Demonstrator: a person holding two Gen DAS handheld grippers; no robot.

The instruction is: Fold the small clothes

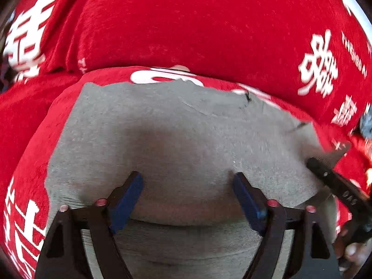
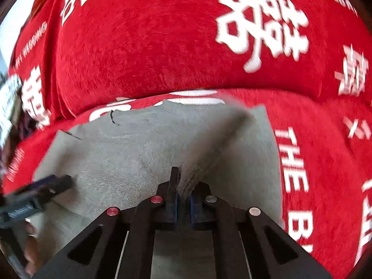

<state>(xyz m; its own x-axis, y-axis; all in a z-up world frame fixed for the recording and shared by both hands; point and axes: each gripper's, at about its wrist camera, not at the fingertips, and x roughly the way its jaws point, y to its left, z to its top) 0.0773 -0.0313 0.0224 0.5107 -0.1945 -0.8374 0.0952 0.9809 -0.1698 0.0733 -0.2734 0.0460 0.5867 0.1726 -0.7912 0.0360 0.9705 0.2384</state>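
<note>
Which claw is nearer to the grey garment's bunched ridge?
Right. The right claw is shut on the ridge of the grey garment; the left claw is open above flat fabric beside it.

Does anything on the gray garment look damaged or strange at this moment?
Yes. The gray garment has a ragged far edge with small dark slits that look like tears. The right gripper bunches a ridge of fabric.

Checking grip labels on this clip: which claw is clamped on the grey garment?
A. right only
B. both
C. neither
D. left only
A: the right claw is shut, pinching a fold of the grey garment; the left claw is spread open over it.
</note>
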